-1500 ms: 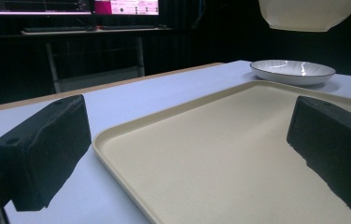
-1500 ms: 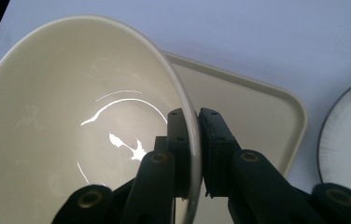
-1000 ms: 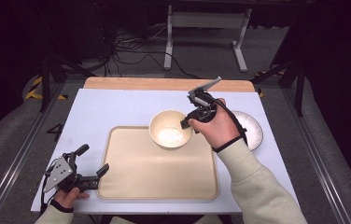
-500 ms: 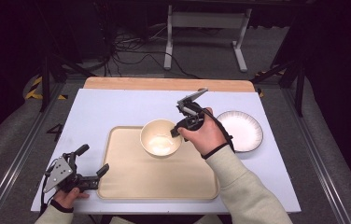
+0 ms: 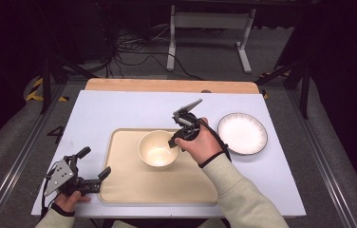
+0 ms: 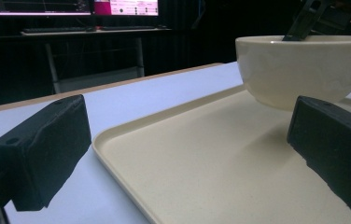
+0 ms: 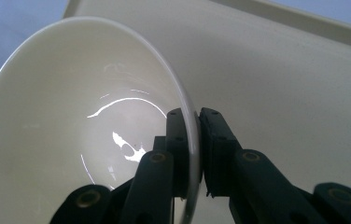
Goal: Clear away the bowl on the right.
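Bowl rim pinched in right tongs, over tray
Left tongs spread wide, empty, tray corner between them; plate just beyond right tongs on bench

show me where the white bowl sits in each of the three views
High view: bowl at centre, on the beige tray.
Left gripper view: upper right, standing on the tray.
Right gripper view: left half, its rim pinched by the right claw.
Shared landmark: the tray under the bowl.
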`<state>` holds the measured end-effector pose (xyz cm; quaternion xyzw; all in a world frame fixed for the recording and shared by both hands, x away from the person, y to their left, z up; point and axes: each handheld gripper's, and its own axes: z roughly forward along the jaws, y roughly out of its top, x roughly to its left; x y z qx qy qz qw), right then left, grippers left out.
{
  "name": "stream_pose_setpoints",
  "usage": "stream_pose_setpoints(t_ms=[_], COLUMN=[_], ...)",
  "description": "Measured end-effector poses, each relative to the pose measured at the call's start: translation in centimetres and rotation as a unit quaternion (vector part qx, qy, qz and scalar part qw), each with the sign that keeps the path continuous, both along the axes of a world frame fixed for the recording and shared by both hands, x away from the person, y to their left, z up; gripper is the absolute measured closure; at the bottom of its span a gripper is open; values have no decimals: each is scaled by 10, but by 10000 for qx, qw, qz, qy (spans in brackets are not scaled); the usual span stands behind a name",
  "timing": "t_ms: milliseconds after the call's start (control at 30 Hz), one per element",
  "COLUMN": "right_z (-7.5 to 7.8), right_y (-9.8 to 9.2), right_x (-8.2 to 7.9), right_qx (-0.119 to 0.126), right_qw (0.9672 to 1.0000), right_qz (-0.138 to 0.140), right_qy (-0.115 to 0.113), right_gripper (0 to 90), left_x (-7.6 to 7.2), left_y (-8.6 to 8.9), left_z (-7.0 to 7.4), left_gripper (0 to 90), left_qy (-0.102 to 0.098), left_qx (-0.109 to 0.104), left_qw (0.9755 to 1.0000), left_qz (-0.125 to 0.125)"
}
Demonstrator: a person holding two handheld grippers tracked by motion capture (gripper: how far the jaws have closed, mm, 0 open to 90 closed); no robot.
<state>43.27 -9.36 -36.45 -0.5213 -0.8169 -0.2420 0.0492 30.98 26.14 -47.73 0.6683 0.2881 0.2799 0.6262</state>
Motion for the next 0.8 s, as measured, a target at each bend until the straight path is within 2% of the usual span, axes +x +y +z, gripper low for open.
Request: stream_pose_setpoints(t_ms=[800], right_z=[-31], right_y=[3], right_x=[9], right_qx=[-212], right_qw=[9997], right_qz=[-33], right_qy=[115], right_gripper=[822], left_x=[0], left_y=[0], left_z=[0], left_gripper=[2], left_qy=[1], left_qx=[-1], left_qw=[10000], left_qz=[-2])
